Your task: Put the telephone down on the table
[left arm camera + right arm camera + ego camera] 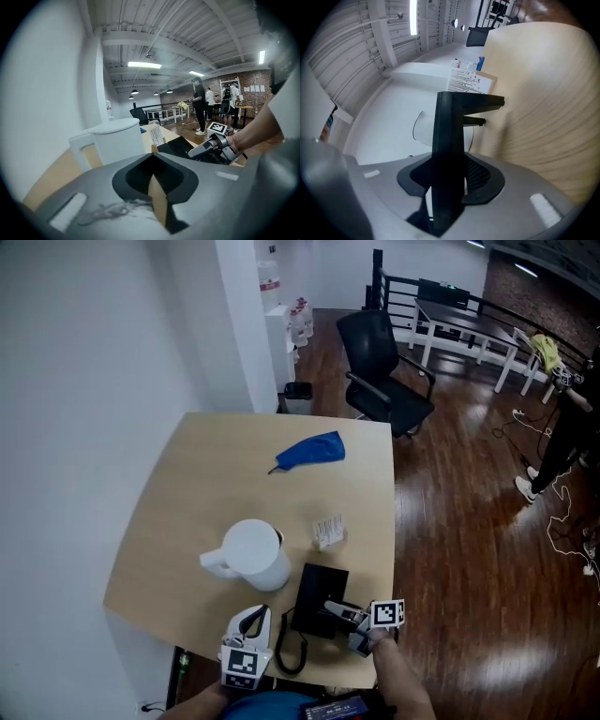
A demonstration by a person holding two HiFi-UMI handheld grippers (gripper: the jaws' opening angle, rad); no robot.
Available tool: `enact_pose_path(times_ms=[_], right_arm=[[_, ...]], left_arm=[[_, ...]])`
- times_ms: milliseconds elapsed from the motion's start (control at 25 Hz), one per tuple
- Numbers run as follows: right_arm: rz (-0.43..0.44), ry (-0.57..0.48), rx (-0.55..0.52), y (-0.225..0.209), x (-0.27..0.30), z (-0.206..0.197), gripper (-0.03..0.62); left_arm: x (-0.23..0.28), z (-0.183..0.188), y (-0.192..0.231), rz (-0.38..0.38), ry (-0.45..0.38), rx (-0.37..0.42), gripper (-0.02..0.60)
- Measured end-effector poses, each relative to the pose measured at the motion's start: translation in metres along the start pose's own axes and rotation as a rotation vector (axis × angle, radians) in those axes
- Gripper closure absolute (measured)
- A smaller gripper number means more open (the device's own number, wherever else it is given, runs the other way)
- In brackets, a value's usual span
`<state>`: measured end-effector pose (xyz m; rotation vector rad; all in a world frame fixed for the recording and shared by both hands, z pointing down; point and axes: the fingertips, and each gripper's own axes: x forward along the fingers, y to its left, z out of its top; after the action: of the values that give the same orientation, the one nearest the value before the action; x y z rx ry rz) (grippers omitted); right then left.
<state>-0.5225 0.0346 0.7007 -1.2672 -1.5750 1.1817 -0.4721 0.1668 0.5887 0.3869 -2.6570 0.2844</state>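
Shows, at lower centre of the head view, the black telephone (317, 592) lying flat by the near edge of the beige table (216, 474). Shows its black cord (284, 652) looping toward the lower left of the frame. Cannot tell from any view whether the body rests fully on the surface or sits just above it.

Places the right gripper (337, 610) at the lower right of the telephone, pointing toward the left of the frame. In the right gripper view, presents the dark slab of the telephone (447, 140) standing between both fingers, which are clamped on its edge. Sets the wood grain of the table (543, 117) along the right side of that frame.

Places the left gripper (253, 615) at lower left of the head view, just beside the cord and apart from the telephone body, pointing toward the white pitcher (255, 554). In the left gripper view, shows the fingers together at the tips with nothing held between them. Shows the pitcher (115, 140) at centre left and the right gripper at centre right of that frame.

Elsewhere on the table:
- Locates a small printed card (329, 531) just right of the pitcher.
- Locates a blue cloth (312, 452) above centre, well apart from the telephone.

Beyond the table's far edge, shows a black office chair (380, 362) on the dark wooden floor (450, 521).
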Motion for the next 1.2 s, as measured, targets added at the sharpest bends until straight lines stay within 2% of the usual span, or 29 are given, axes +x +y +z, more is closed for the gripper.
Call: enact_pose_path(times_ms=[80, 280, 520, 680, 800, 920, 960, 1080, 1200], right_arm=[[0.008, 0.001, -0.009, 0.002, 0.002, 0.001, 0.445], [-0.069, 0.036, -0.009, -0.016, 0.004, -0.002, 0.444], [-0.136, 0.015, 0.047, -0.025, -0.001, -0.003, 0.426], [-0.224, -0.043, 0.143, -0.038, -0.007, -0.002, 0.383], [-0.326, -0.047, 0.124, -0.042, -0.015, -0.003, 0.357], [-0.471, -0.061, 0.097, -0.042, -0.034, -0.003, 0.348], [-0.53, -0.078, 0.076, -0.039, -0.043, -0.002, 0.36], [-0.7, -0.143, -0.027, -0.021, -0.067, 0.002, 0.472], [-0.833, -0.147, -0.184, 0.008, -0.075, 0.004, 0.503]], left_arm=[[0.0, 0.0, 0.0, 0.004, 0.006, -0.004, 0.569], [0.012, 0.009, 0.0, -0.007, -0.018, -0.016, 0.569], [0.025, 0.019, -0.005, -0.042, -0.02, -0.018, 0.569], [0.027, 0.024, -0.007, -0.061, -0.029, -0.016, 0.569], [0.025, 0.026, -0.009, -0.076, -0.034, -0.024, 0.569], [0.023, 0.028, -0.008, -0.083, -0.041, -0.053, 0.569], [0.023, 0.029, -0.008, -0.087, -0.044, -0.065, 0.569], [0.021, 0.033, -0.009, -0.113, -0.048, -0.076, 0.569], [0.02, 0.037, -0.018, -0.162, -0.072, -0.074, 0.569]])
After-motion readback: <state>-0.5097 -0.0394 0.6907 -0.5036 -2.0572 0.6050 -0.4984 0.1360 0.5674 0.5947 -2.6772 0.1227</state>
